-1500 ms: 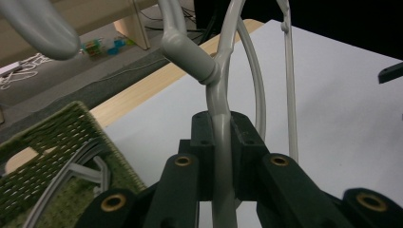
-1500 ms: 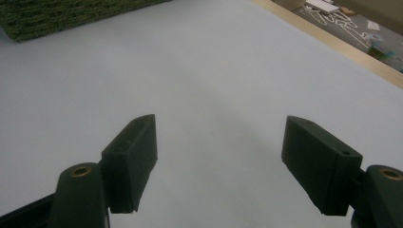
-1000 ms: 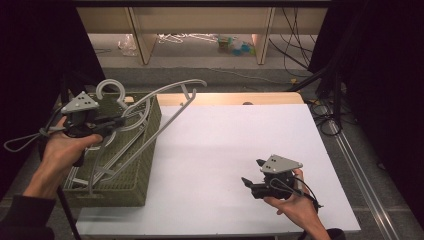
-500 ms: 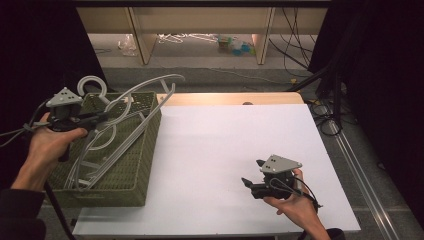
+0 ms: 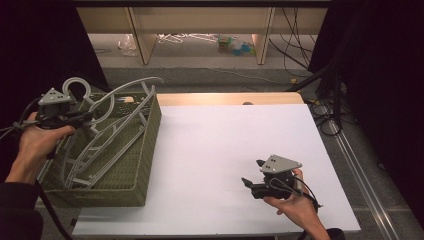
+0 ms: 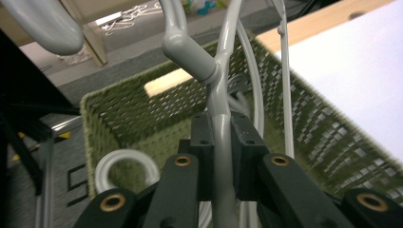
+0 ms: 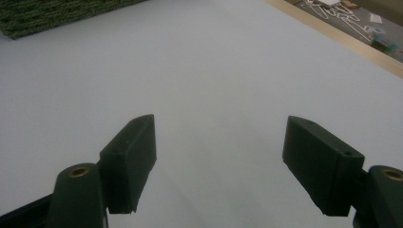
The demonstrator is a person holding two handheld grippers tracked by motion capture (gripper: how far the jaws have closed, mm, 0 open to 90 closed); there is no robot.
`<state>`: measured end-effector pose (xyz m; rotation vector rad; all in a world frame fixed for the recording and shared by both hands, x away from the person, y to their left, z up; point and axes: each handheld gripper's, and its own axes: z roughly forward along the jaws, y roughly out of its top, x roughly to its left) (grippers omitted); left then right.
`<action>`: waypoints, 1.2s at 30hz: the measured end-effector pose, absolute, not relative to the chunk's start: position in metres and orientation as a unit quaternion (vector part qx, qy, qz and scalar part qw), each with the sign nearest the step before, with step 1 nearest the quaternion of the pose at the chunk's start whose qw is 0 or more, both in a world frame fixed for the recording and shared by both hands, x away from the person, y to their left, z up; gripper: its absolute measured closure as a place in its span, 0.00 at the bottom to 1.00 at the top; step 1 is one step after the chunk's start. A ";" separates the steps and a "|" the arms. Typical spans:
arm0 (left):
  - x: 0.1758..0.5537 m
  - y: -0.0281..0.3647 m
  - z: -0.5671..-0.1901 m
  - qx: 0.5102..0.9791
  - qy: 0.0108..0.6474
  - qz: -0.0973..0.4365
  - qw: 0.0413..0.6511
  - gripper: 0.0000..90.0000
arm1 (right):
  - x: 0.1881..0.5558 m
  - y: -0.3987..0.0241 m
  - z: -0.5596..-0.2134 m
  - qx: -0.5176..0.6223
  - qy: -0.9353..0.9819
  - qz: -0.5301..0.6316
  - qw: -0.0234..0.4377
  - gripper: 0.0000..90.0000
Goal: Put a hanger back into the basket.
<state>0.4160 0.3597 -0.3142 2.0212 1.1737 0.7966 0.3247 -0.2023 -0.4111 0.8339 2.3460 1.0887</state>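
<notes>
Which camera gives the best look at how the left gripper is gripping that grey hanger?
The left gripper view: the left gripper has its jaws clamped on the grey hanger below its hook. The high view shows the hanger's whole shape over the green basket.

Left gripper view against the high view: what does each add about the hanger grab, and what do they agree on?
Left gripper view: the tongs are clamped on the grey hanger just below its neck, with another hook ring down in the basket.

High view: the right tongs sit open and apart on the white table, held by the right hand.

Both: hanger gripped over the green woven basket.
</notes>
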 end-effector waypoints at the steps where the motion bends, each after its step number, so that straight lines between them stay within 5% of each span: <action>1: 0.416 0.360 -0.314 0.773 0.449 0.305 0.330 0.90 | 0.325 -0.202 -0.411 0.300 0.844 0.392 0.210 0.31; 23: 0.421 0.388 -0.348 0.784 0.467 0.284 0.295 0.90 | 0.325 -0.202 -0.412 0.295 0.845 0.391 0.212 0.31; 36: 0.432 0.370 -0.371 0.802 0.464 0.257 0.275 0.89 | 0.326 -0.202 -0.413 0.299 0.843 0.394 0.212 0.31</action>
